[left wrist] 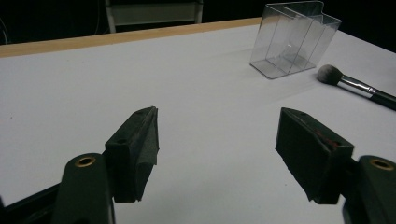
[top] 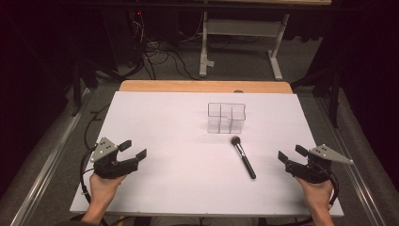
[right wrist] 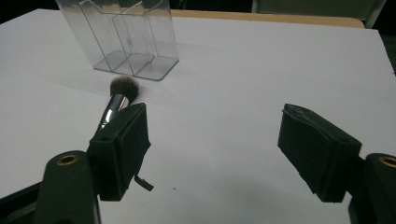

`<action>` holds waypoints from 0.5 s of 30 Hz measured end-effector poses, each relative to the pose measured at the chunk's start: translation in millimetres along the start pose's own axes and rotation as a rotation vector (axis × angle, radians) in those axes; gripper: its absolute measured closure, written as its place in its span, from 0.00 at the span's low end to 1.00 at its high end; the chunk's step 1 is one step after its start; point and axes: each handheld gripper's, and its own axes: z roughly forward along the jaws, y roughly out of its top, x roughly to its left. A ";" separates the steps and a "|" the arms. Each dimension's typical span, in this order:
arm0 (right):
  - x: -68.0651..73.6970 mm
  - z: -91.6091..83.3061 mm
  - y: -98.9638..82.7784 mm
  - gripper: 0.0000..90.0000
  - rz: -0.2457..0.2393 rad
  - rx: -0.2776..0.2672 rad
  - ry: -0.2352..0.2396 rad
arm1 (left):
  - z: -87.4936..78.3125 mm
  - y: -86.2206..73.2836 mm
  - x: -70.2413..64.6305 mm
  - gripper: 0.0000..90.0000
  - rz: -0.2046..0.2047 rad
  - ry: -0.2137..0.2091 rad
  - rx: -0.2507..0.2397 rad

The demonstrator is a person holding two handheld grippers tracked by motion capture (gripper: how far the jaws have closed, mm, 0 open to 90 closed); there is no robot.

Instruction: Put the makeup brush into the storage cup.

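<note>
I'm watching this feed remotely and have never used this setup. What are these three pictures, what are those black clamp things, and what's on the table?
There is no robot arm here. A person sits at the table holding a hand-held two-jaw tool in each hand: the left tool and the right tool, seen in the high view from a fixed camera above the table. The other two pictures come from small cameras riding on each tool, looking out between its two black jaws.

On the white table stand a clear plastic organizer with divided compartments, empty as far as I can see, and just in front of it a makeup brush lying flat, bristles toward the organizer.

Nothing is held. Both tools have their jaws wide apart with only table between them. The brush lies nearer the right tool.
</note>
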 end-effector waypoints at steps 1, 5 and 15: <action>0.2 0.2 -0.2 0.29 -0.002 0.000 0.001 | -0.4 0.0 -0.2 0.33 0.002 -0.002 0.001; 1.1 0.4 0.1 0.29 -0.006 0.000 0.000 | -0.9 0.3 -0.4 0.33 -0.001 -0.005 -0.002; 0.7 0.1 -0.1 0.29 -0.006 0.001 0.002 | -1.3 0.6 -0.6 0.33 -0.002 -0.006 -0.003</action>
